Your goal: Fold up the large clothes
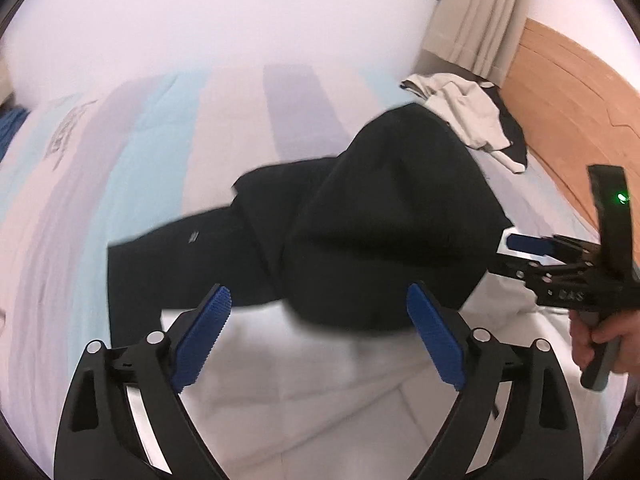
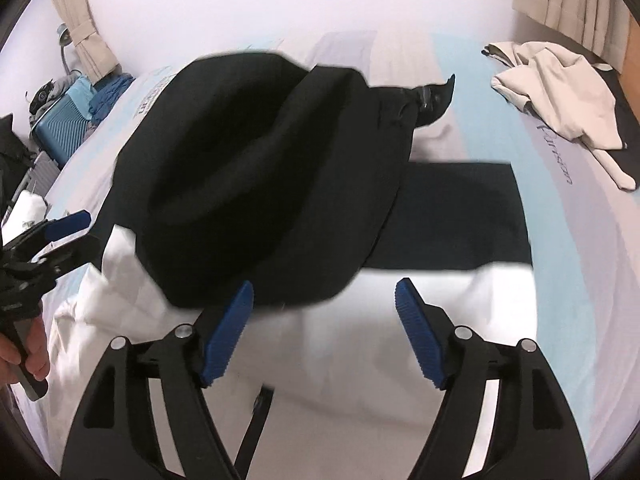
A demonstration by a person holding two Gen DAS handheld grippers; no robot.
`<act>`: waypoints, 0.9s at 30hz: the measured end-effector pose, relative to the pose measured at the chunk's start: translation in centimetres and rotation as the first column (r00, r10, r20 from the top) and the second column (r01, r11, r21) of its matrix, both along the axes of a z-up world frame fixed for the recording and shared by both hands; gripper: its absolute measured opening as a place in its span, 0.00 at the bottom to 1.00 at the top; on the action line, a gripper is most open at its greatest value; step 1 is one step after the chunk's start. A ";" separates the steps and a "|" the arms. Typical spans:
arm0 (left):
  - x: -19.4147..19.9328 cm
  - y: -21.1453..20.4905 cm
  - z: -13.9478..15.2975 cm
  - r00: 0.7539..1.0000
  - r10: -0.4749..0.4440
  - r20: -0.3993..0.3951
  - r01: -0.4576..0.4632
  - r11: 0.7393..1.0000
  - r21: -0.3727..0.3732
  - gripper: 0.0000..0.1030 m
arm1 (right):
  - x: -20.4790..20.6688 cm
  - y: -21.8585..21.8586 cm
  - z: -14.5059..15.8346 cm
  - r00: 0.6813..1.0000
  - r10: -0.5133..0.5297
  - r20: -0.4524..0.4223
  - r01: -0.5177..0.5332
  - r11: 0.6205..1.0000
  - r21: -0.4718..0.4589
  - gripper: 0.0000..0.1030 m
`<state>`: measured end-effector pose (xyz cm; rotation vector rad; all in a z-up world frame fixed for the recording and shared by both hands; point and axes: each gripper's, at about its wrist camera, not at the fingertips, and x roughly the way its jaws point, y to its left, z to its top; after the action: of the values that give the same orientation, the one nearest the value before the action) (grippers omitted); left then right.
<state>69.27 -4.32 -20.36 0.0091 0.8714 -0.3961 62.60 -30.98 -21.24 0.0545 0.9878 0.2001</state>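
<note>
Both black hand-held grippers with blue ribbed pads, our left gripper (image 1: 320, 336) and right gripper (image 2: 324, 330), stand wide with nothing between them. Our large black cloth garment (image 1: 380, 216) lies bunched on the striped bedspread (image 1: 160, 128), beside the beige clothes heap (image 1: 464, 116). We judge one fold just laid; next, regrip an edge.

left claw (image 1: 320, 316): blue pads spread wide, nothing between them, aimed at 12 o'clock.
right claw (image 2: 324, 308): pads apart, empty.
right hand (image 1: 600, 344): wrapped round its handle.
</note>
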 end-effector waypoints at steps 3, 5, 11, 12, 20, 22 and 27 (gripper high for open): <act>1.1 -0.8 -0.3 0.999 -0.021 -0.044 0.020 1.000 -0.006 0.86 | 2.8 -0.5 -0.3 0.998 0.018 -0.061 -0.014 0.998 0.063 0.69; 1.8 -1.1 -1.0 0.997 -0.028 -0.071 0.027 0.999 -0.018 0.86 | 4.6 -0.5 -1.2 0.993 0.028 -0.111 -0.018 0.996 0.092 0.70; 0.5 -2.5 -2.6 0.990 -0.041 -0.132 0.041 0.999 -0.004 0.86 | 6.7 0.1 -4.3 0.986 0.024 -0.167 -0.002 0.992 0.128 0.70; 0.5 -2.6 -3.0 0.990 -0.040 -0.139 0.041 0.999 -0.001 0.85 | 6.7 0.4 -4.5 0.986 0.025 -0.164 -0.005 0.992 0.122 0.70; 0.5 -3.5 -5.0 0.983 -0.054 -0.176 0.052 0.999 -0.015 0.42 | 6.4 2.7 -6.2 0.985 0.056 -0.161 -0.048 0.997 0.054 0.43; 0.4 -3.5 -4.8 0.984 -0.055 -0.169 0.053 0.998 -0.015 0.28 | 6.2 3.0 -6.2 0.984 0.077 -0.162 -0.070 0.996 0.047 0.16; -0.4 -3.2 -3.6 0.989 -0.061 -0.133 0.060 0.998 -0.009 0.10 | 5.5 2.8 -4.9 0.986 0.094 -0.138 -0.088 0.995 0.055 0.07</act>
<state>68.87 -7.51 -24.00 0.0043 1.0040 -0.4599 68.13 -28.21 -26.15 0.0690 1.1270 0.3076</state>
